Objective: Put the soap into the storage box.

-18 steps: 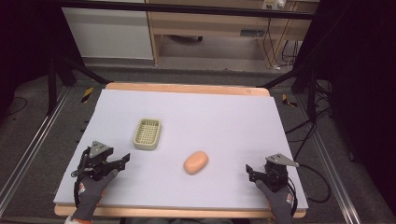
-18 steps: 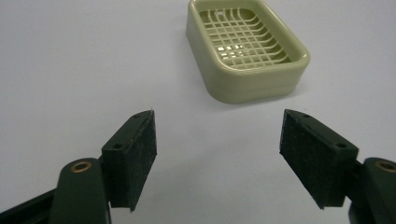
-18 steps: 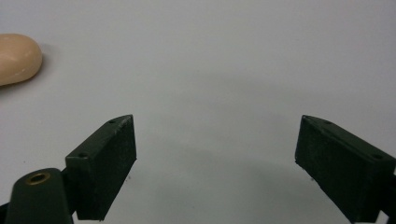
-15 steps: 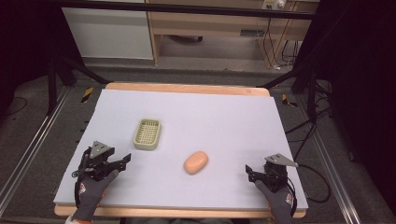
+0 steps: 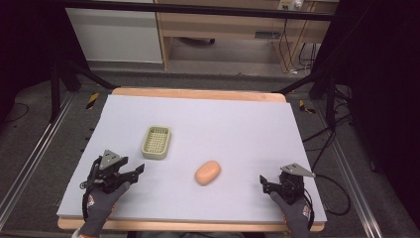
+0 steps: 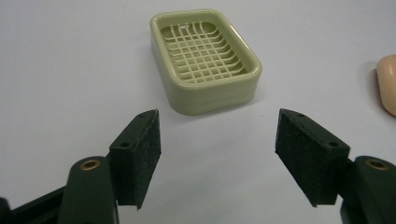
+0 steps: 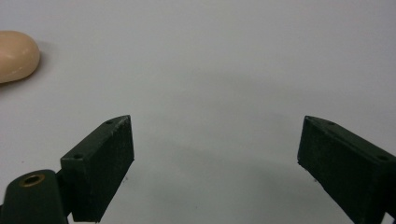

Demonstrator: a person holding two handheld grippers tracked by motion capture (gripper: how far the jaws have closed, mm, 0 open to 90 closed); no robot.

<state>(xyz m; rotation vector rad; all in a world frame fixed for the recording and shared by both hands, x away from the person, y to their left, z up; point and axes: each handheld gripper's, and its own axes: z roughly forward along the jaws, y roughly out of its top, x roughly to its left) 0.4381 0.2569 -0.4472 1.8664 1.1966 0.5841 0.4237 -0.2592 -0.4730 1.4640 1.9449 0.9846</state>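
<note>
Grey table (image 5: 237, 124), one soap dish (image 5: 156, 142) (empty), one soap bar (image 5: 207, 172), two hand-held grippers.

Lab (black-curtained rig (image 5: 381, 74), cables (image 5: 322, 144))

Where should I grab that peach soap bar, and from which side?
Probably across its narrow middle. The soap bar lies flat and alone on the table, long axis running diagonally, so come down from above with jaws turned square to that axis. Its rounded ends would likely slip. Both the right gripper and left gripper stand open.
</note>
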